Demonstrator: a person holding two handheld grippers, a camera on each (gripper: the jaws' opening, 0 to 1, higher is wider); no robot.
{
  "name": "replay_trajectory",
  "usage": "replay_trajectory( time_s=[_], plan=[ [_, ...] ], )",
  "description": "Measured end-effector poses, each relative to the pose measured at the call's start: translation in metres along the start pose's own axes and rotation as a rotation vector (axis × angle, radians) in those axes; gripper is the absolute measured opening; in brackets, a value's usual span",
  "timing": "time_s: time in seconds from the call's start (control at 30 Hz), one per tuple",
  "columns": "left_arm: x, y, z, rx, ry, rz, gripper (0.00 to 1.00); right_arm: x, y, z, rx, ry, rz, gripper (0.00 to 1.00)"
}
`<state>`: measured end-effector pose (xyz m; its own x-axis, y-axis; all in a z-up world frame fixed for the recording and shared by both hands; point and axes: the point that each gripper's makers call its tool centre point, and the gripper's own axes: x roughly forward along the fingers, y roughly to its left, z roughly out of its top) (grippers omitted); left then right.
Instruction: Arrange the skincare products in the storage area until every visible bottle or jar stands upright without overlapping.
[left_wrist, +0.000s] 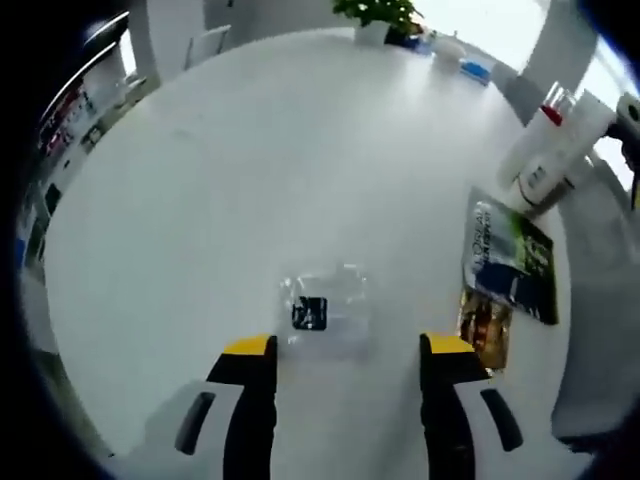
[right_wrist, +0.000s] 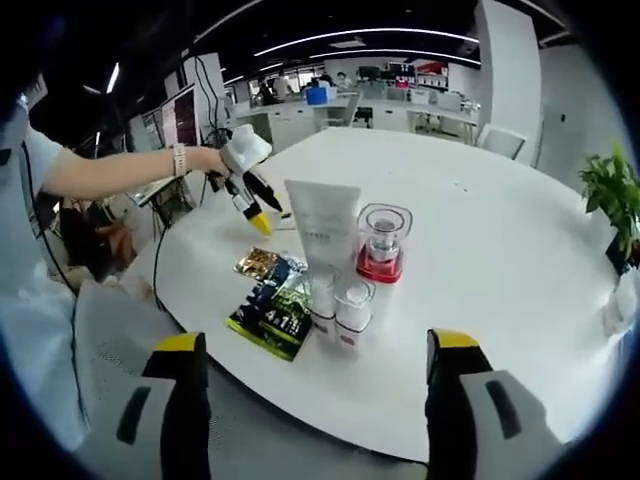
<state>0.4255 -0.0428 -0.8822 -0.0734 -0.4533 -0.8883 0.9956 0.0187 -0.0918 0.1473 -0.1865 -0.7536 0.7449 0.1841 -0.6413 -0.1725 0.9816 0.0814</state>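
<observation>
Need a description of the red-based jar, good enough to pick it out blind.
On the round white table, find the cluster of skincare items by the dark sachets. The jar stands upright right of the tall white tube: clear, with a red base, unlike the white items around it.

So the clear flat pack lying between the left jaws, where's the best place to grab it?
The clear pack lies flat on the table, so there is no upright side to pinch. The left gripper is open and already lined up, so probably come down from above, one jaw over each long edge, and close across its width, clear of the dark label.
</observation>
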Motion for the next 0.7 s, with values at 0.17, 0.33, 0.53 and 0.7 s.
replay_trajectory(
  time_s=[0.17,0.33,0.53,0.7],
  plan=[
    [-0.004,-0.007,-0.009,0.007,0.011,0.003,0.50,0.001,0.001,0.000,-0.003,-0.001,0.003,0.91],
    [-0.006,-0.020,-0.015,0.020,0.028,-0.008,0.41,0.001,0.003,0.000,-0.006,0.000,0.006,0.91],
    [-0.009,-0.014,-0.007,0.091,-0.007,0.103,0.37,0.001,0.006,-0.001,-0.008,0.004,0.010,0.91],
    [-0.008,0.000,0.001,0.150,-0.031,0.201,0.53,0.001,0.007,-0.001,-0.008,0.007,0.010,0.90]
  ],
)
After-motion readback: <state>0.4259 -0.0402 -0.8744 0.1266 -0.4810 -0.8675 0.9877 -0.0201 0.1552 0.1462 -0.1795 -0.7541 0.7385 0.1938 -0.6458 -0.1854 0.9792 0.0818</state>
